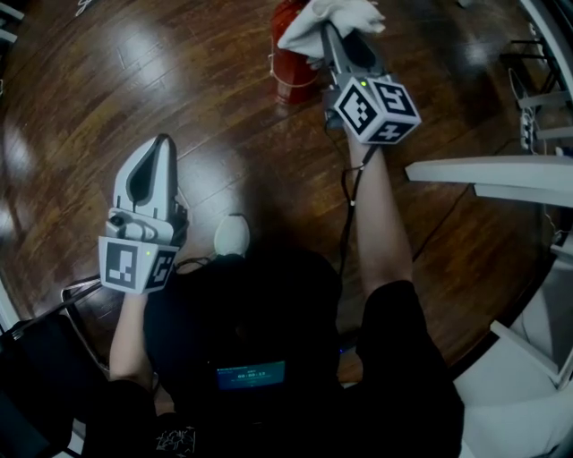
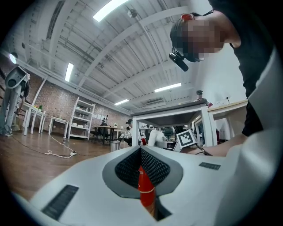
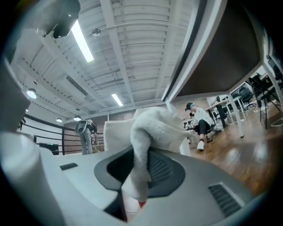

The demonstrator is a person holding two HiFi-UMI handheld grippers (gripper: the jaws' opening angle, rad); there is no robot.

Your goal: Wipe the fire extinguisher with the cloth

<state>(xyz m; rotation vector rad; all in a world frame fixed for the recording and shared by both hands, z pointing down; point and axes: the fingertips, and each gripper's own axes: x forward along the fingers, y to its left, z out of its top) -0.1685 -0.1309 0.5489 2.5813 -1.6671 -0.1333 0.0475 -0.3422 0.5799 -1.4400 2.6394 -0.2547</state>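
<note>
Your right hand-held gripper [image 1: 329, 34] is clamped on the white cloth [image 1: 345, 16], held right at the top of the red fire extinguisher [image 1: 288, 63] on the wooden floor [image 1: 179, 80]. Your left hand-held gripper [image 1: 162, 143] hangs well apart from them, its jaws together on nothing.

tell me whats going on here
A person is working with a handheld gripper in each hand. The right gripper is clamped on a white cloth and holds it over the top of the red fire extinguisher standing on the wooden floor. The left gripper is shut and empty, off to the side.
</note>
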